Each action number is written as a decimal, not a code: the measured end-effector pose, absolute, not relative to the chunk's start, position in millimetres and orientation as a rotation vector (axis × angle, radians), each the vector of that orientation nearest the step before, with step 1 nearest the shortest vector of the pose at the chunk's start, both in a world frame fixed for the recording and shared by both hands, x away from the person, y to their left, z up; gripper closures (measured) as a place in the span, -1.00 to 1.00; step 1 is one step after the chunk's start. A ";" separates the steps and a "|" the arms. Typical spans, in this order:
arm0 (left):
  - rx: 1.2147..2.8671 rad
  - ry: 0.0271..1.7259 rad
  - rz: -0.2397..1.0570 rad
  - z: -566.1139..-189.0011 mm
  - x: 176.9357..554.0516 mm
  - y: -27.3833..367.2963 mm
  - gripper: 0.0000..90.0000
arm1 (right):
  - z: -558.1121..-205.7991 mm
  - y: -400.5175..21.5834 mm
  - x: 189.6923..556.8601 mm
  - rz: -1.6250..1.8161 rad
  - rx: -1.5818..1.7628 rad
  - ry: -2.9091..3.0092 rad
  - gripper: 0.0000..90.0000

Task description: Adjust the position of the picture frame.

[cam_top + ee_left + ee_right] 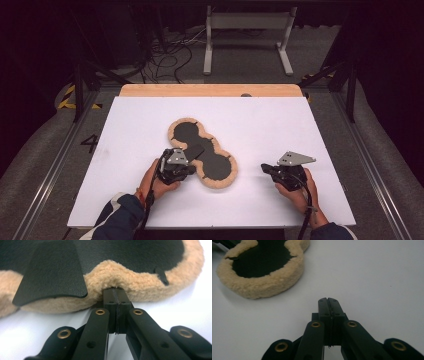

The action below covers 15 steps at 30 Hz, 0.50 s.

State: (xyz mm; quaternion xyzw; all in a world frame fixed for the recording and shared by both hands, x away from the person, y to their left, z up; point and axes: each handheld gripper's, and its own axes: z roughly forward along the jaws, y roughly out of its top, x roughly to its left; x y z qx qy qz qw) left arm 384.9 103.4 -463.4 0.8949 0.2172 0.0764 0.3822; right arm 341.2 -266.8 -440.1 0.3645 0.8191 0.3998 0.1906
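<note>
With its jaws pressed together, the left gripper (116,293) pokes the fuzzy pad (117,272), so it could shove the pad away instead of grabbing it.

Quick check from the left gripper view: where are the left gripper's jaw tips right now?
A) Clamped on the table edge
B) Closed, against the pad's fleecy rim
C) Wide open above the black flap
B: the left gripper has its jaws together, tips at the fleecy rim of the pad.
</note>
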 end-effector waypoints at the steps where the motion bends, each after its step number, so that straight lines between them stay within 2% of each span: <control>1: 2.290 0.543 0.205 -462.9 384.5 99.4 0.99 | -440.3 -266.2 340.9 1.123 1.020 2.307 1.00; 15: 2.278 0.517 0.203 -463.9 386.8 72.3 0.99 | -441.0 -256.6 336.5 1.126 0.969 2.371 1.00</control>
